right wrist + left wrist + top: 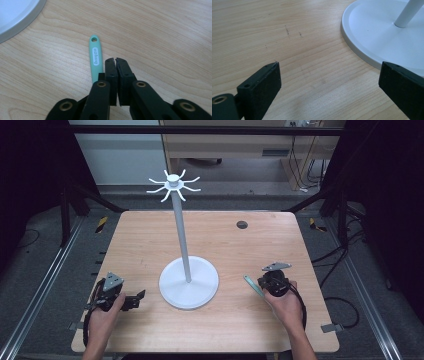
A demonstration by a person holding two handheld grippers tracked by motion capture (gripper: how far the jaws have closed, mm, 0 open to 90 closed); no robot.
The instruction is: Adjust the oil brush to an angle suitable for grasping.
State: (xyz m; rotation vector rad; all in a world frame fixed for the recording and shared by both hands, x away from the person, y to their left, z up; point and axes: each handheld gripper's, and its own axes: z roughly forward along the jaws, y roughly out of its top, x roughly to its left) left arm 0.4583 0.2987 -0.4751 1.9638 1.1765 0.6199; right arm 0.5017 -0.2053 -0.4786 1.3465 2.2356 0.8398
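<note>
A mint-green handle with a hole at its end and a white label lies flat on the wooden table; in the high view the green handle shows just left of my right hand. My right gripper is shut, its jaws pressed together with nothing seen between the tips. The handle runs along the left jaw and passes under it. My right gripper sits at the table's front right. My left gripper rests at the front left, open and empty, facing the white stand's round base.
The white stand has a tall pole topped by a ring of hooks at the table's middle. Its base rim lies up and left of the right jaws. A dark round grommet sits at the back right.
</note>
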